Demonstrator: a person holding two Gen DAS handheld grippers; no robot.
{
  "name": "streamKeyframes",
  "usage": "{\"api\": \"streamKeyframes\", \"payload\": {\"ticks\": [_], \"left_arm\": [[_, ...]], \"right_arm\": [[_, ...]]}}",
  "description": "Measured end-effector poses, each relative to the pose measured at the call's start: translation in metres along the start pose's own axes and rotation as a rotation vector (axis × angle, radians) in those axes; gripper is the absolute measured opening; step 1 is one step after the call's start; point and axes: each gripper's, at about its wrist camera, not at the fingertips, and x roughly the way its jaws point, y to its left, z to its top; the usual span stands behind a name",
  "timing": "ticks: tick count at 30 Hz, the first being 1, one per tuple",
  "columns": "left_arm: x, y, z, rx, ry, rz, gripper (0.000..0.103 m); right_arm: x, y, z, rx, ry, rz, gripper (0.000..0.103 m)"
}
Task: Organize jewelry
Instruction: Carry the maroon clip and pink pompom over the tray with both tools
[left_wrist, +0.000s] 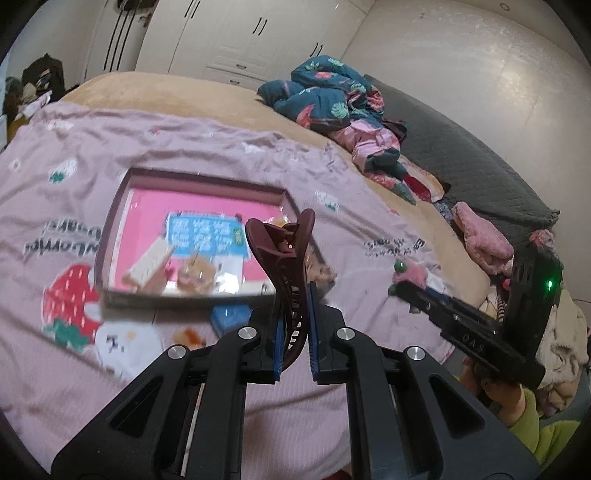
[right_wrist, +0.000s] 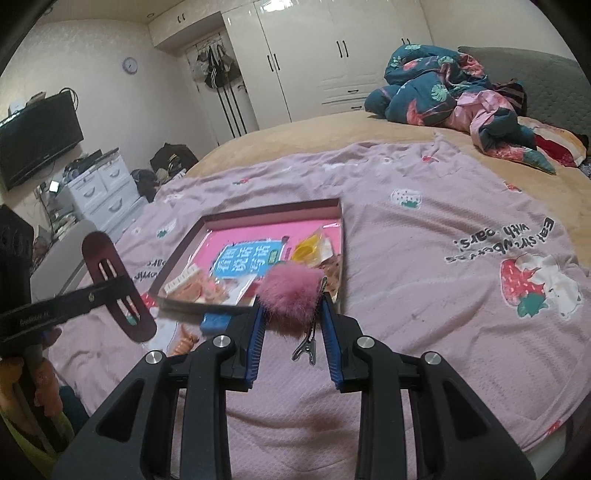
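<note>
My left gripper (left_wrist: 293, 310) is shut on a dark maroon hair claw clip (left_wrist: 286, 258) and holds it above the pink blanket, in front of the shallow box (left_wrist: 110, 236). The same clip shows in the right wrist view (right_wrist: 110, 280), held by the left gripper (right_wrist: 110, 286). My right gripper (right_wrist: 291, 314) is shut on a pink pom-pom hair clip (right_wrist: 290, 295) with a metal clasp (right_wrist: 306, 349) hanging below it. It also shows in the left wrist view (left_wrist: 402, 284) with the pom-pom (left_wrist: 413, 275). The box (right_wrist: 273, 206) holds a pink booklet, a yellow item and some orange pieces.
A blue item (right_wrist: 216, 321) and an orange hair clip (right_wrist: 184, 341) lie on the blanket (right_wrist: 424, 258) just before the box. Bunched clothes (right_wrist: 454, 96) lie at the far side of the bed. White drawers (right_wrist: 99, 188) and a TV (right_wrist: 37, 140) stand at left.
</note>
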Motion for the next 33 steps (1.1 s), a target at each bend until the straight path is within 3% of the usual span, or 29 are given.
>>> {"api": "streamKeyframes", "payload": {"ticks": [8, 24, 33], "left_arm": [[0.012, -0.003, 0.034, 0.027, -0.027, 0.027, 0.004], [0.046, 0.022, 0.067, 0.018, -0.009, 0.103, 0.004], [0.079, 0.054, 0.074, -0.037, 0.052, 0.160, 0.004]], "right_arm": [[0.005, -0.003, 0.021, 0.009, -0.032, 0.009, 0.028], [0.044, 0.015, 0.071, -0.030, -0.051, 0.048, 0.028], [0.102, 0.018, 0.075, -0.040, 0.038, 0.070, 0.028]]}}
